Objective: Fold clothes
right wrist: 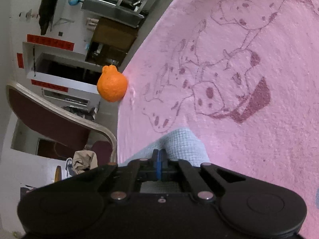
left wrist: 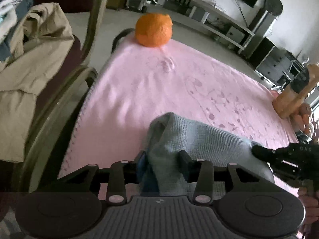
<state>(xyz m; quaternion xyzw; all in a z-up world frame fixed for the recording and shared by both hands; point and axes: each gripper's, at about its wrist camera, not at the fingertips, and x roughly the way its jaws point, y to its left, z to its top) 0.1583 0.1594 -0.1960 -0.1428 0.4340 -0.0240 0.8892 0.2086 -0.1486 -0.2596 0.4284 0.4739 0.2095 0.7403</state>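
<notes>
A grey-blue waffle-weave cloth lies bunched on the pink patterned tablecloth near the front edge. My left gripper is shut on a raised fold of it, and the cloth fills the gap between the fingers. My right gripper comes in from the right and pinches the cloth's other end. In the right wrist view the right gripper has its blue pads pressed together on a corner of the cloth, just above the tablecloth.
An orange sits at the table's far edge, also seen as the orange. A chair with a beige garment stands left of the table. A tan bottle stands at the right edge.
</notes>
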